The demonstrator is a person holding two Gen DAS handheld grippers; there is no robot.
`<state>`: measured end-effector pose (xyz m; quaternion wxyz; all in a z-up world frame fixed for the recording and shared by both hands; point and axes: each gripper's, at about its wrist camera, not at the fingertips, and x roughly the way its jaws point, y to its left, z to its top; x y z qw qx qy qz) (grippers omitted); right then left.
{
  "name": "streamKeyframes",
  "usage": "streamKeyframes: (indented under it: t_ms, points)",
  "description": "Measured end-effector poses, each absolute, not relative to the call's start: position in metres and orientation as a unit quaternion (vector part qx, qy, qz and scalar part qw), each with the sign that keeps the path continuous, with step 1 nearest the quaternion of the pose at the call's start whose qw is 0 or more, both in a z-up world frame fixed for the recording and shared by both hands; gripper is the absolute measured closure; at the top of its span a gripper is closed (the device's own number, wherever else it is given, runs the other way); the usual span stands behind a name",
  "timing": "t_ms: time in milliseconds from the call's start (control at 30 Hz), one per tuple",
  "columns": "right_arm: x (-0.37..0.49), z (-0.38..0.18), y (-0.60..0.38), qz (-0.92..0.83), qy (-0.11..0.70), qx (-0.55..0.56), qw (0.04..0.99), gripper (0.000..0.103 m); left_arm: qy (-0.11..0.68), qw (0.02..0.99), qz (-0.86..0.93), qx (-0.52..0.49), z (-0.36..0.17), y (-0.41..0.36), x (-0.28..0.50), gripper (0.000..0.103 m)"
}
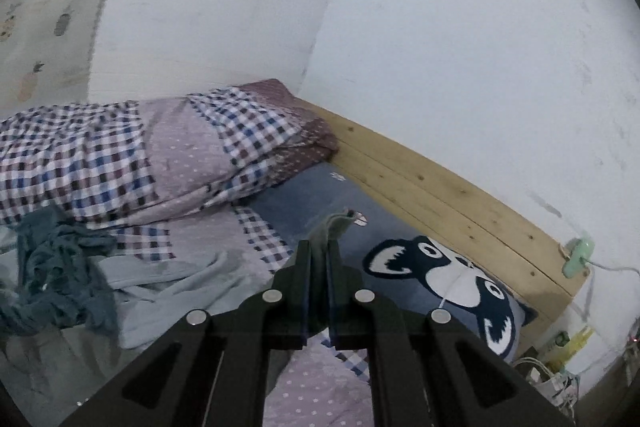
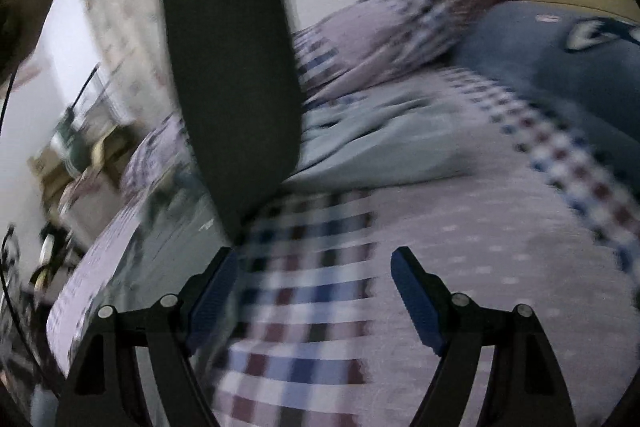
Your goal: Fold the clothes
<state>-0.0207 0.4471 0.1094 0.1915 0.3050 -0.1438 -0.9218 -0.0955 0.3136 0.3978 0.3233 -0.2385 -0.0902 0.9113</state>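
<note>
My left gripper is shut on a dark grey-green garment, whose pinched edge sticks out past the fingertips. In the right wrist view the same dark garment hangs as a long strip down to just above the left finger of my right gripper. That gripper is open over the checked bedsheet, with nothing between its blue pads. A pale grey-blue garment lies flat on the bed. A crumpled teal garment sits to its left.
A folded checked quilt is piled at the head of the bed, against a wooden headboard. A blue cushion with a cartoon animal lies on the right. Boxes and clutter stand beyond the bed's left side.
</note>
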Motion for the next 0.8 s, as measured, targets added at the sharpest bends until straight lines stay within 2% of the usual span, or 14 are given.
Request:
streamKeyframes:
  t_ms: [100,367,433,500,633,733,767,800]
  points:
    - [-0.030,0.096,0.407,-0.908,-0.125,0.321,0.238,0.021,-0.103,0.308,0.917,-0.231,0.407,0.288,-0.098,0.098]
    - [-0.084,0.055,0.344,-0.869,-0.163,0.355,0.305,0.022,-0.117,0.268,0.934,-0.205,0.449,0.226,-0.105,0.098]
    - [-0.096,0.046,0.331,-0.863,-0.154,0.367,0.311,0.028,-0.114,0.260,0.938,-0.199,0.458,0.213,-0.105,0.098]
    - [-0.105,0.039,0.319,-0.859,-0.142,0.379,0.312,0.043,-0.114,0.257,0.939,-0.198,0.463,0.202,-0.106,0.098]
    - [-0.117,0.041,0.308,-0.862,-0.143,0.369,0.317,0.057,-0.115,0.248,0.941,-0.199,0.466,0.185,-0.106,0.098]
    - [-0.126,0.046,0.302,-0.864,-0.152,0.357,0.320,0.071,-0.112,0.240,0.943,-0.201,0.466,0.176,-0.107,0.098]
    - [-0.129,0.048,0.300,-0.865,-0.155,0.354,0.320,0.077,-0.110,0.238,0.944,-0.202,0.466,0.175,-0.106,0.098]
    - [-0.133,0.046,0.295,-0.864,-0.150,0.356,0.322,0.088,-0.108,0.236,0.944,-0.202,0.466,0.174,-0.105,0.098]
